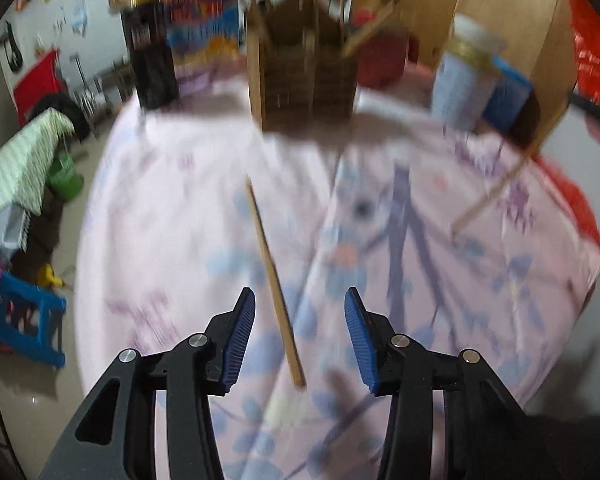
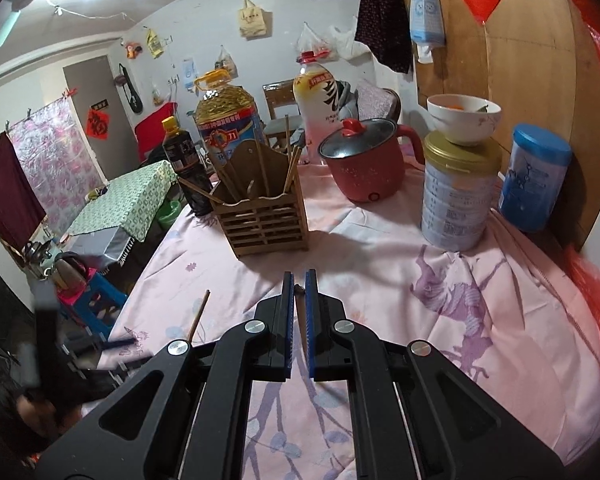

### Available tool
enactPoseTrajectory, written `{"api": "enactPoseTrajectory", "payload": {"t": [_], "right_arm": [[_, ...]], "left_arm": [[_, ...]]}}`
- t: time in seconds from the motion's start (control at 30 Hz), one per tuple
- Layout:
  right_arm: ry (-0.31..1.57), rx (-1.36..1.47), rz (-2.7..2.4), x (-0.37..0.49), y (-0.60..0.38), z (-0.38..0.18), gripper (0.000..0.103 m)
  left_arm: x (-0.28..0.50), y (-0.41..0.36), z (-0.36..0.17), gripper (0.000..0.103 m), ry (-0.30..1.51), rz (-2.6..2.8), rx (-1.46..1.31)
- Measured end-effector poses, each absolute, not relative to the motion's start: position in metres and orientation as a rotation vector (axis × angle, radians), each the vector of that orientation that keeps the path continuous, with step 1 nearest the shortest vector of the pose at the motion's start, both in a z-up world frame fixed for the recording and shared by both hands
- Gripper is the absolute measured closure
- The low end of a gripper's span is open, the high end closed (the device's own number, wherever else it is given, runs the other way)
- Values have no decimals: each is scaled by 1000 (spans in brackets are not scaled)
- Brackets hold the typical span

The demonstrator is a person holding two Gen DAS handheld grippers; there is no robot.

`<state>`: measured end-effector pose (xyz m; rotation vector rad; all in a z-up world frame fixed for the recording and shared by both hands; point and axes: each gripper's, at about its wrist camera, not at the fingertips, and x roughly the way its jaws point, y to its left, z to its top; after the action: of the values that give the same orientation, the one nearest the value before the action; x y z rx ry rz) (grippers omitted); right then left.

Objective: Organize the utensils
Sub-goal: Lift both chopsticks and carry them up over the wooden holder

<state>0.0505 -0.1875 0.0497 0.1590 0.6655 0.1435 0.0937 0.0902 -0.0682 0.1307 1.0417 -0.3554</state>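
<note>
A slatted wooden utensil holder [image 2: 260, 220] stands at the back of the pink flowered tablecloth with several chopsticks upright in it; the left wrist view shows the holder [image 1: 304, 80] blurred. One loose chopstick [image 1: 276, 280] lies on the cloth, running between the fingers of my left gripper [image 1: 300, 292], which is open above it without touching. The same chopstick [image 2: 199, 314] appears at the left of the right wrist view. My right gripper [image 2: 299, 276] is shut on a thin chopstick whose tip [image 2: 299, 289] pokes out between the pads. Another blurred stick [image 1: 492, 196] shows far right.
Behind the holder stand a dark sauce bottle [image 2: 182, 164], a large oil bottle [image 2: 228, 120] and a red lidded pot [image 2: 364, 164]. To the right are a tin [image 2: 456, 200] with a bowl on top and a blue canister [image 2: 536, 176]. The table edge drops off on the left.
</note>
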Motion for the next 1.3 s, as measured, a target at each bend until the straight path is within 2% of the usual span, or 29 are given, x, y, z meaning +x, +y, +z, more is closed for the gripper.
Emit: {"api": "enactPoseTrajectory", "payload": {"t": [0.13,0.2,0.27,0.33,0.37,0.4,0.57,0.9,1.3], "right_arm": [[690,103,202,63,-187,50,97],[701,92,240,70,-189,51,97],[709,87,269,77,-191,49,97],[713,100,294,83,-192,48,97],[713,103,304,85,-192,47,97],[714,104,309,87,-191,45,97],[703,114,327,91,-188,45,97],[642,134,341,91,-185,64,97],[546,146,381,107,-185,114,97]], "left_arm": [[83,90,-103,58,1098,-314,113],[81,92,-117,68,1133,-277,70],[76,92,-122,73,1108,-247,68],[74,91,-123,83,1093,-224,86],[71,90,-123,94,1088,-216,92],[71,91,-122,96,1091,-217,81],[76,86,-85,97,1015,-203,92],[121,75,63,97,767,-240,139],[179,42,127,97,710,-353,78]]}}
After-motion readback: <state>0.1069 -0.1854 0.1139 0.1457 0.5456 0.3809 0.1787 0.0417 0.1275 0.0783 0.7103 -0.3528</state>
